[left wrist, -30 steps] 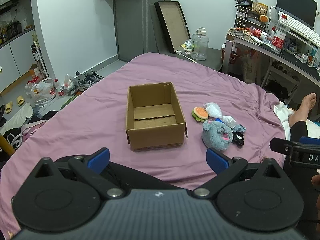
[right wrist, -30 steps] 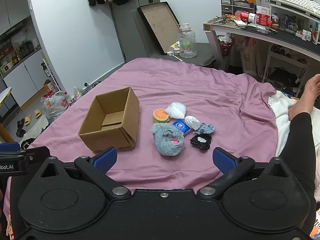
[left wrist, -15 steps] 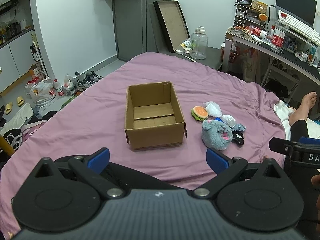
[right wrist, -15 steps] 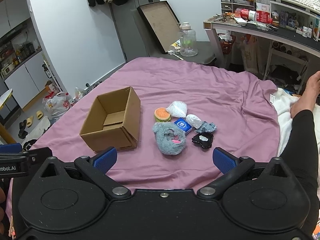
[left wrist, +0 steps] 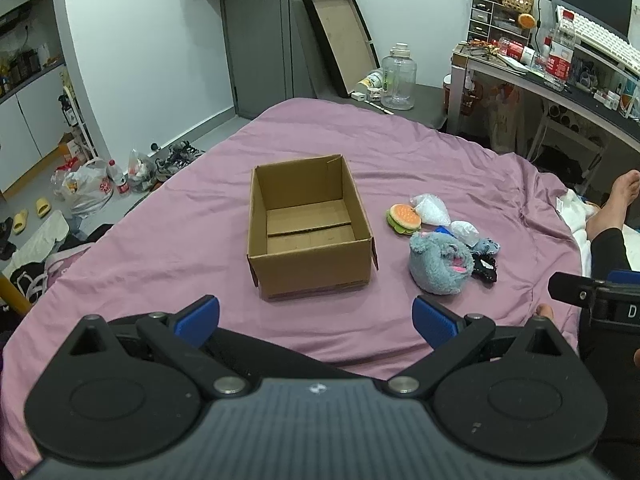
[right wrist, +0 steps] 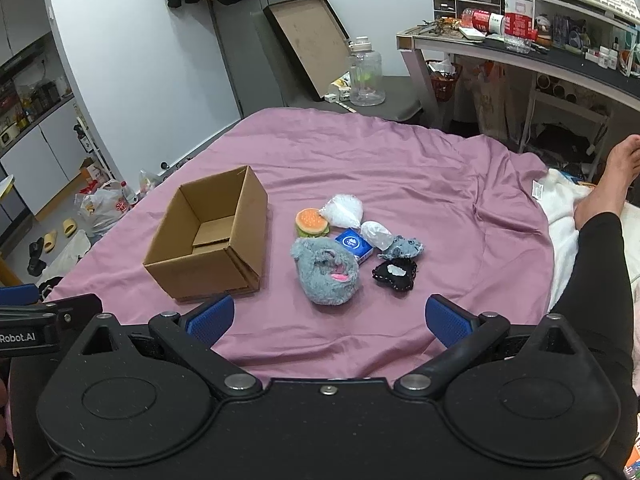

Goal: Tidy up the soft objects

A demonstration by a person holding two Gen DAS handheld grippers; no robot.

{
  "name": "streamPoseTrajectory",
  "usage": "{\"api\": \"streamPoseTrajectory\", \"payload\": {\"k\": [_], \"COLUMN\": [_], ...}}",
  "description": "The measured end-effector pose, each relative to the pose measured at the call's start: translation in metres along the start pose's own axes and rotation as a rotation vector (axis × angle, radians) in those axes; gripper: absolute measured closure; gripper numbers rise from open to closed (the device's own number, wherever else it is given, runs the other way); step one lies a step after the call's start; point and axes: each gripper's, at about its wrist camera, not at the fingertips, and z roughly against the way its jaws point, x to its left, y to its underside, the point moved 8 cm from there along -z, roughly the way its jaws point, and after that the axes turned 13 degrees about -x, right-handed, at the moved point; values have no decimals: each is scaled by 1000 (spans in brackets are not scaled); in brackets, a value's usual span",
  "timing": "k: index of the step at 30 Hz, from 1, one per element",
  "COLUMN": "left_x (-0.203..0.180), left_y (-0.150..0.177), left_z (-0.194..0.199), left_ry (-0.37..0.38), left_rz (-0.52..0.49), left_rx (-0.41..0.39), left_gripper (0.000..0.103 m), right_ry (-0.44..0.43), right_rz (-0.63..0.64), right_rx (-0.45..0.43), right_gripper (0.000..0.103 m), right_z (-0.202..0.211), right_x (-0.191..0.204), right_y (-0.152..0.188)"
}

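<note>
An open, empty cardboard box [left wrist: 308, 224] [right wrist: 208, 240] stands on the purple bedspread [left wrist: 420, 160]. Right of it lies a cluster of soft things: a grey plush [right wrist: 326, 270] [left wrist: 440, 262], a burger toy [right wrist: 311, 222] [left wrist: 403, 218], a white bag [right wrist: 342, 210], a blue packet [right wrist: 354, 243], a small clear pouch [right wrist: 376, 234], a small grey toy [right wrist: 402, 247] and a black piece [right wrist: 395, 274]. My left gripper [left wrist: 316, 316] is open, short of the box. The right gripper [right wrist: 328, 318] is open just short of the grey plush. Both hold nothing.
A person's leg in black and bare foot [right wrist: 600, 208] lie along the bed's right side. A cluttered desk [right wrist: 540, 52] stands at the back right, with a water jug [right wrist: 366, 76] and a leaning frame [right wrist: 308, 44]. Bags and shoes [left wrist: 96, 188] litter the floor on the left.
The right gripper has edged forward toward the soft things, which sit slightly nearer in its view. The left view is almost unchanged. Both grippers stay open.
</note>
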Motion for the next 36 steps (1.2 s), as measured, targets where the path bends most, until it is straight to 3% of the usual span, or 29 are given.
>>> {"api": "streamPoseTrajectory", "payload": {"k": [23, 36], "left_x": [-41, -65], "left_y": [0, 7], "left_z": [-60, -107], "left_ry": [92, 151], "left_rz": [47, 127], "left_rx": [26, 74], "left_gripper": [5, 31], "right_ry": [-20, -48], "right_rz": [-131, -209], "right_rx": [10, 62], "right_gripper": [0, 16], "right_z": [-58, -107], "right_x": [-31, -50], "right_y": [12, 14]}}
